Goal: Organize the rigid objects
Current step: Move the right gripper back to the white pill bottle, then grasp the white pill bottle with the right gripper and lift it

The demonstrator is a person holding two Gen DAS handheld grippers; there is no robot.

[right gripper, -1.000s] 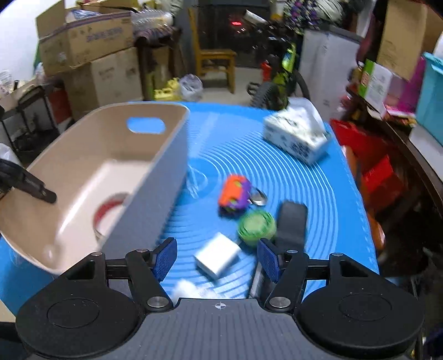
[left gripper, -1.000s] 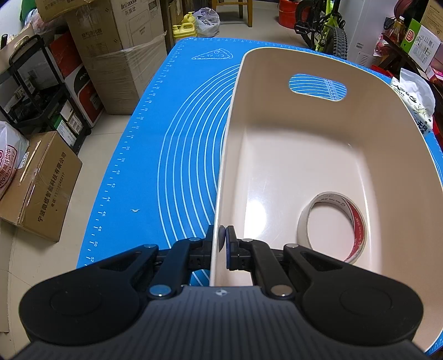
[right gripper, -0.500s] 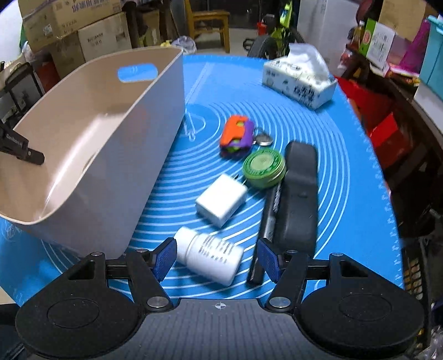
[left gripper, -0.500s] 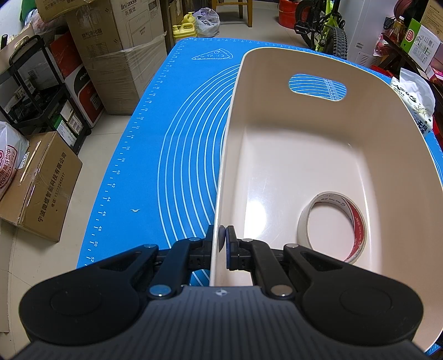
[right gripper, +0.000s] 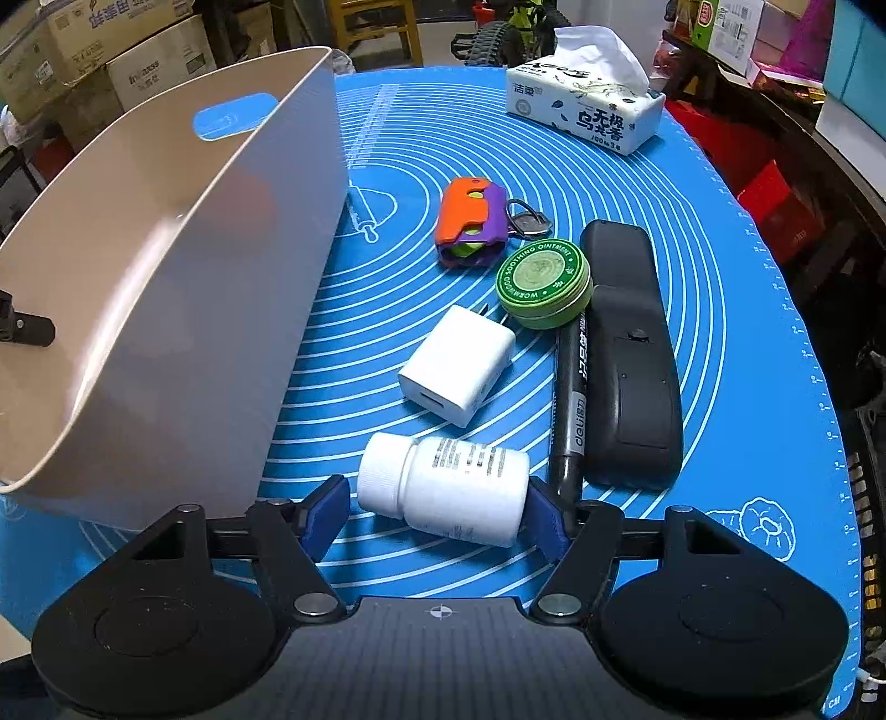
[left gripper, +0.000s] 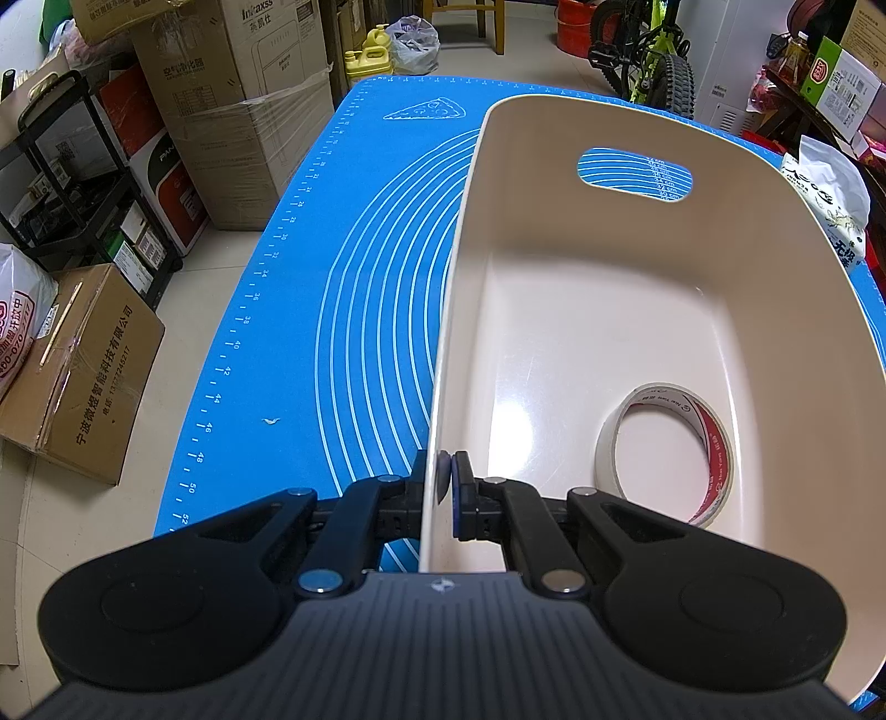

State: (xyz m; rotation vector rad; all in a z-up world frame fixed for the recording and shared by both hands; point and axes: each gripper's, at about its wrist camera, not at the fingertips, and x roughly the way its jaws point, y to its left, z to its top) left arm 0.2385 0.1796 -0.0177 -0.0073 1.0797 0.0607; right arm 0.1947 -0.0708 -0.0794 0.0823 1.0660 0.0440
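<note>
My left gripper point(left gripper: 446, 487) is shut on the near rim of the beige bin point(left gripper: 554, 288); a tape roll point(left gripper: 714, 443) lies inside. In the right wrist view the bin point(right gripper: 183, 332) stands at the left. My right gripper point(right gripper: 437, 515) is open, its blue pads on either side of a white pill bottle point(right gripper: 448, 487) lying on the blue mat point(right gripper: 720, 332). Beyond lie a white charger point(right gripper: 457, 364), a green ointment tin point(right gripper: 544, 282), a black marker point(right gripper: 573, 399), a black remote point(right gripper: 631, 349) and an orange-purple toy with keys point(right gripper: 470, 221).
A tissue pack point(right gripper: 587, 105) sits at the mat's far end. Cardboard boxes point(left gripper: 83, 376) and a black rack point(left gripper: 72, 183) stand on the floor left of the table. A bicycle point(left gripper: 648, 44) is behind.
My right gripper has moved down and forward toward the mat, and its open fingers now flank the white pill bottle. The left gripper has stayed shut on the bin rim.
</note>
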